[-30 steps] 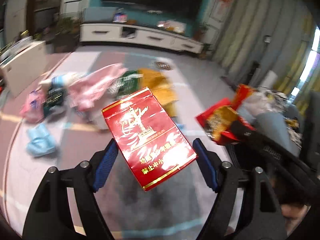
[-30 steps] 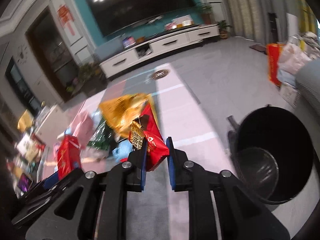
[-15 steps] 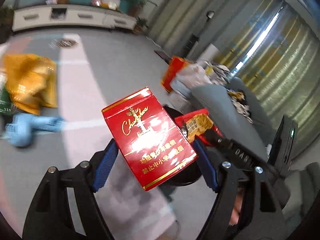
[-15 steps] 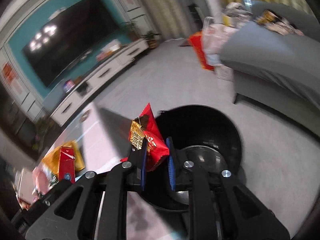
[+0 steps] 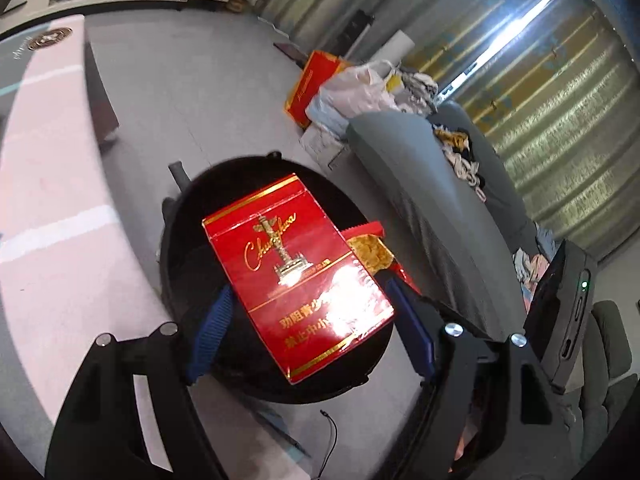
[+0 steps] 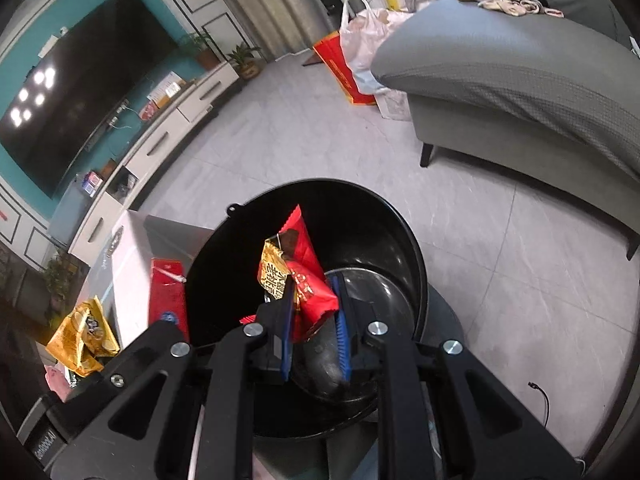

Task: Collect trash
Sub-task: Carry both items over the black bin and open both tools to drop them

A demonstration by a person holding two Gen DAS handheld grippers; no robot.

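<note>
My left gripper is shut on a red cigarette carton with gold lettering and holds it over the open black trash bin. My right gripper is shut on a red and gold snack wrapper and holds it over the same bin. The wrapper also shows in the left wrist view just right of the carton. The carton also shows edge-on in the right wrist view at the bin's left rim.
A grey sofa with clothes on it stands right of the bin. A red bag and white plastic bags lean by the sofa's end. A gold wrapper lies on the pink mat at left. A white TV cabinet lines the far wall.
Both grippers have swung from the littered mat to above the black bin, each still holding its item. The bin now fills the middle of both views.
</note>
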